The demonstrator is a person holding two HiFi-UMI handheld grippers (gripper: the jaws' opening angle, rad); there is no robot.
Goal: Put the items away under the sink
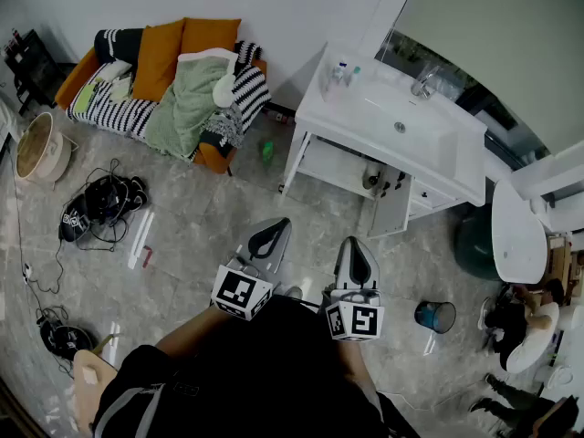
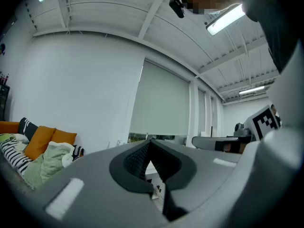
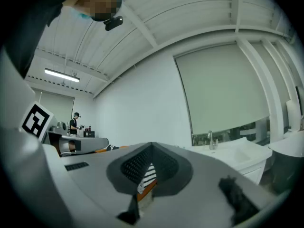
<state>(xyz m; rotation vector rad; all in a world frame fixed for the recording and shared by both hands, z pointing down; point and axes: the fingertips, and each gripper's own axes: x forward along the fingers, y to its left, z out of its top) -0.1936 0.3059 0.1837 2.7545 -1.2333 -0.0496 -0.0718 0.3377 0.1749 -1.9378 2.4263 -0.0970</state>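
The white sink cabinet (image 1: 453,144) stands at the upper right of the head view, with a faucet (image 1: 422,84) and small bottles (image 1: 342,71) on its left corner. Under it is an open shelf (image 1: 330,165) that holds a few dark items (image 1: 375,181); a cabinet door (image 1: 391,210) hangs open. A green bottle (image 1: 267,152) stands on the floor left of the cabinet. My left gripper (image 1: 276,228) and right gripper (image 1: 355,247) are held level side by side, well short of the cabinet. Both are shut and hold nothing, as the left gripper (image 2: 150,141) and right gripper (image 3: 151,144) views confirm.
A sofa (image 1: 164,85) with orange cushions and a green blanket sits at the back left. Cables and dark gear (image 1: 102,203) lie on the floor at left. A blue bin (image 1: 434,316) and a toilet (image 1: 516,235) are at right. Another person (image 3: 74,123) stands far off.
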